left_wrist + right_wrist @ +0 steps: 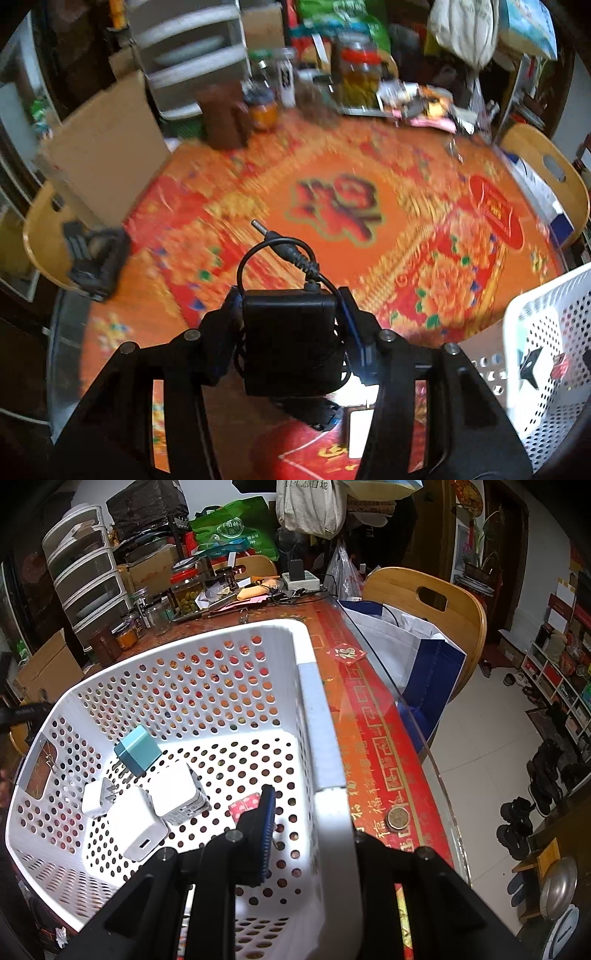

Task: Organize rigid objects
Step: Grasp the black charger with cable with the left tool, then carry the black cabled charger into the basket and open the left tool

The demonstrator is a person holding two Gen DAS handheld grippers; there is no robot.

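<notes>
Left wrist view: left gripper (290, 306) clamped on a black power adapter (290, 339), blue-edged pads pressing both flanks of the boxy body. Held above the orange-and-red tablecloth (369, 177), background smeared with blur. Thin cable (258, 251) looping up from the top of the brick and ending in a barrel plug (264, 232) that sticks out ahead of the jaws. Probably stiff and fairly dense for its bulk, with smooth plastic sides that could slip or twist under a light pinch; best taken across the flat flanks, as here, never by the cord. Loose loop likely to swing and snag on a rim. White perforated basket (517, 321) at the right edge, near but apart from the adapter. A black boxy item (94, 258) lying at the table's left edge

Right wrist view: right gripper (314, 805) nipped tight on the basket wall (314, 709), one blue-padded finger (267, 812) inside and the other outside, steadying the basket. Already on the basket floor: three white chargers (136, 823), a teal charger (136, 749) leaning against the perforated back wall, a small red item (243, 805) beside the inner finger. All look hard, light and tough enough for a short drop. A coin (398, 819) resting on the cloth just outside the basket. Black adapter not visible here, so not yet in the basket
</notes>
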